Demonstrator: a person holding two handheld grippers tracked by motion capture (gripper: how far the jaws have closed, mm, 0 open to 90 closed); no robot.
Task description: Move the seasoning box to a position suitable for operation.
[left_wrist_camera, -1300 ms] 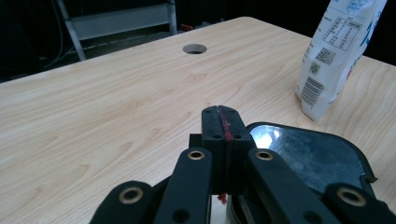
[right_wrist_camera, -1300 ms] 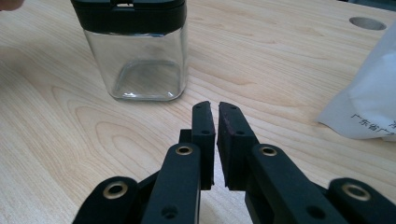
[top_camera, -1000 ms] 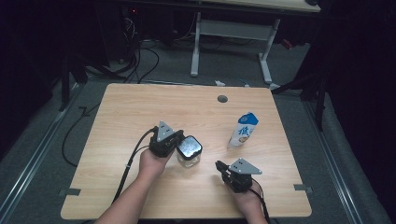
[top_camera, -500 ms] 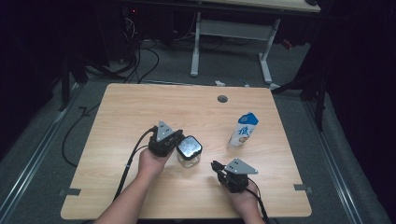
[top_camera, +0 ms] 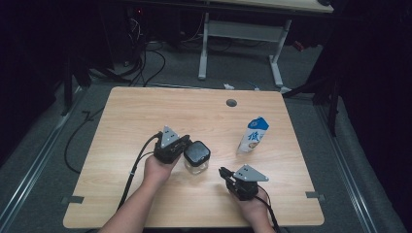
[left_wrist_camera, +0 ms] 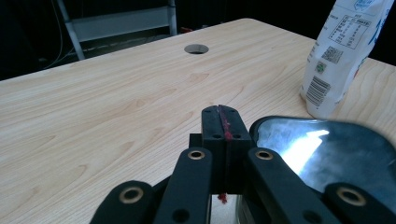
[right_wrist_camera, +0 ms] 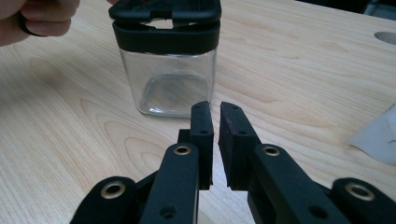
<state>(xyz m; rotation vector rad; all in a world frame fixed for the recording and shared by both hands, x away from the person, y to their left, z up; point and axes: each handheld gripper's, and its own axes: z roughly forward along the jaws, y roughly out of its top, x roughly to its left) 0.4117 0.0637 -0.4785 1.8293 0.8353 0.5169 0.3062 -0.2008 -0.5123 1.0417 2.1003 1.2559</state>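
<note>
A clear square glass jar (top_camera: 196, 164) with a black lid (top_camera: 197, 152) stands near the middle of the wooden table (top_camera: 145, 116). My left gripper (top_camera: 186, 142) is shut with nothing in it, its closed tips just beside the lid's left edge. In the left gripper view the pads meet (left_wrist_camera: 219, 114) and the glossy lid (left_wrist_camera: 322, 154) lies to their right. My right gripper (top_camera: 224, 172) rests low on the table, right of the jar, and points at it. Its jaws (right_wrist_camera: 215, 112) stand a narrow gap apart and hold nothing, with the jar (right_wrist_camera: 168, 70) straight ahead.
A white and blue milk carton (top_camera: 253, 135) stands upright to the right of the jar and shows large in the left gripper view (left_wrist_camera: 341, 51). A round cable hole (top_camera: 231, 103) sits near the table's far edge. Cables trail from both grippers. A hand (right_wrist_camera: 37, 18) is beside the jar.
</note>
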